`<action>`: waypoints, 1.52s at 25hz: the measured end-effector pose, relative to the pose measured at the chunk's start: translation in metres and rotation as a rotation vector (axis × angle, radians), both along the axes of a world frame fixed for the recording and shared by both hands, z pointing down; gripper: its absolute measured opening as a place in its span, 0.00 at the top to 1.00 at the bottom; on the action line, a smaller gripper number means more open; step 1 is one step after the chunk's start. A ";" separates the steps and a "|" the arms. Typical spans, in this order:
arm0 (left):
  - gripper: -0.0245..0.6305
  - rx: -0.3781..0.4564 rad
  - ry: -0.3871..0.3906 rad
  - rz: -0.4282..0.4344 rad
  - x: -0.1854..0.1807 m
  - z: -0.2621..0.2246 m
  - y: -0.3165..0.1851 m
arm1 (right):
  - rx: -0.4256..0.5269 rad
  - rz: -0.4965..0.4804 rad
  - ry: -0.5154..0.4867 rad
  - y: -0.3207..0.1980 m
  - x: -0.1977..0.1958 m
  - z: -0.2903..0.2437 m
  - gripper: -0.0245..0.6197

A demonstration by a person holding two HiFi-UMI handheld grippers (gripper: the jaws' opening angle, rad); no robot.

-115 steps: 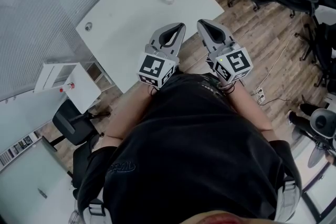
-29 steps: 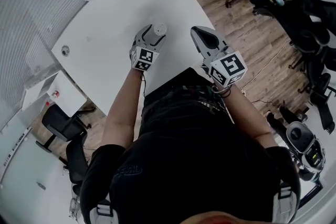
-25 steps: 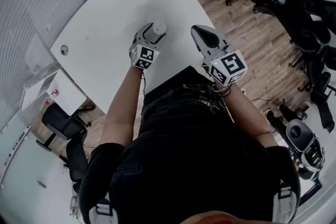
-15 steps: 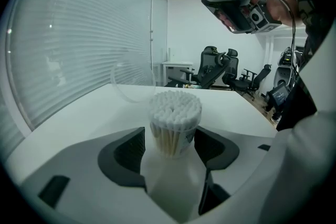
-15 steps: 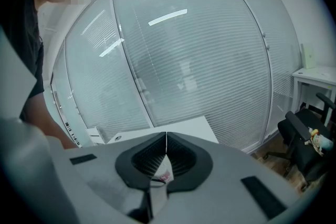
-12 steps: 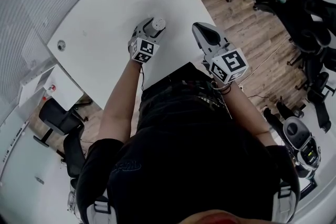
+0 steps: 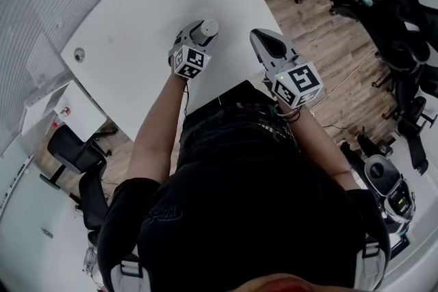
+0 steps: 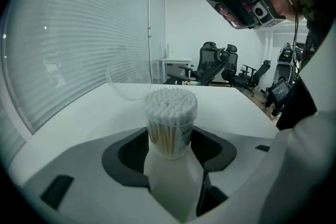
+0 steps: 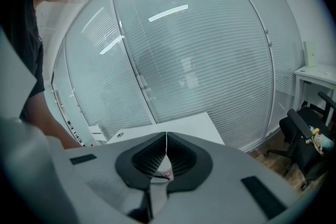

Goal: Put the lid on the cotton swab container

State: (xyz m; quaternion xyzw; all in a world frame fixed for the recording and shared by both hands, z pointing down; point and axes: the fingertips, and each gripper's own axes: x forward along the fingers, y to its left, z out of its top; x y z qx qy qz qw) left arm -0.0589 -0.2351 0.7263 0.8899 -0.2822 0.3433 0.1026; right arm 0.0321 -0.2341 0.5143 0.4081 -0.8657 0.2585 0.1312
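A person in a black shirt looks steeply down at their own arms, both reaching toward a white worktop [image 7: 137, 17] in the upper part of the head view.

Nearest, at centre right, the right tongs [image 7: 262, 39] hang over the worktop's near edge with the tips pressed together. Their own view shows a pale scrap with a red edge in the hollow behind the tips. I cannot tell what it is, and nothing seems gripped.

Further out, at upper centre, the left tongs [image 7: 200, 31] reach onto the worktop. A few seconds ago both tongs were drawn in close to the body and the cotton swab container [image 8: 170, 113] stood alone far out on the surface. Now the left arm is stretched forward and the container stands upright between the left jaws. Those jaws are wide and have just been closing in on it. They flank its sides closely, but no firm press shows yet.

The container is open, with white swab tips packed at its top. Just beyond it, toward the upper left of the left gripper view, the clear lid [image 8: 123, 86] lies on the worktop, near the container but apart from it.

This looks like the steadying step: the container is about to be held, and the lid has yet to be fetched and fitted.

Furthest away are a blind-covered glass wall [image 8: 79, 50] and office chairs [image 8: 210, 60].
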 end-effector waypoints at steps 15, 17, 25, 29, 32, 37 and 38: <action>0.57 0.023 0.046 0.009 -0.013 -0.050 0.016 | 0.051 -0.041 0.020 0.012 -0.019 -0.021 0.93; 0.57 0.012 0.047 0.017 -0.018 -0.064 0.023 | 0.063 -0.052 0.016 0.015 -0.026 -0.026 0.92; 0.57 -0.021 0.070 0.039 -0.044 -0.119 0.055 | 0.116 -0.099 -0.016 0.036 -0.061 -0.046 0.92; 0.57 -0.021 0.095 0.020 -0.054 -0.147 0.071 | 0.145 -0.118 -0.029 0.052 -0.075 -0.059 0.92; 0.57 0.002 0.096 0.033 -0.059 -0.168 0.085 | 0.172 -0.123 -0.036 0.066 -0.084 -0.070 0.92; 0.57 0.040 0.095 0.065 -0.068 -0.198 0.112 | 0.215 -0.127 -0.048 0.090 -0.097 -0.089 0.92; 0.57 0.042 0.097 0.072 -0.070 -0.203 0.117 | 0.219 -0.125 -0.049 0.094 -0.099 -0.091 0.92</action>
